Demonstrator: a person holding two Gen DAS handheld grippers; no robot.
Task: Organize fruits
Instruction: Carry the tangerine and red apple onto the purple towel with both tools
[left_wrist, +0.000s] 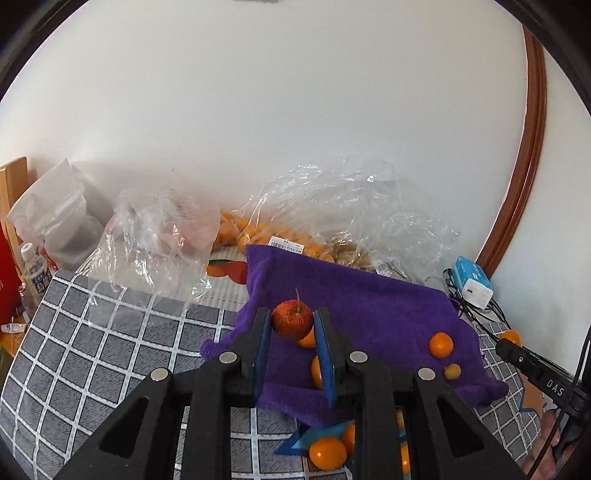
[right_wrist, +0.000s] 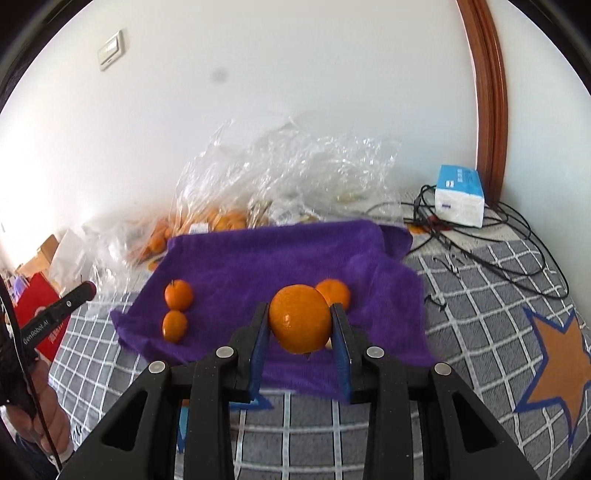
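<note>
My left gripper (left_wrist: 292, 320) is shut on a small red apple (left_wrist: 291, 319) with a stem, held above the purple towel (left_wrist: 369, 306). Two oranges (left_wrist: 440, 345) lie on the towel to its right, and others are partly hidden behind its fingers. My right gripper (right_wrist: 300, 323) is shut on a large orange (right_wrist: 300, 318) above the same towel (right_wrist: 258, 258). Two small oranges (right_wrist: 178, 294) sit at the towel's left and one orange (right_wrist: 334, 292) lies just behind the held one.
Clear plastic bags holding oranges (left_wrist: 258, 229) lie against the wall behind the towel. A tissue pack (right_wrist: 460, 194) and black cables (right_wrist: 498, 236) sit at the right. Loose oranges (left_wrist: 327, 453) lie on the checked cover in front. A bottle (left_wrist: 35, 271) and red bag are at the left.
</note>
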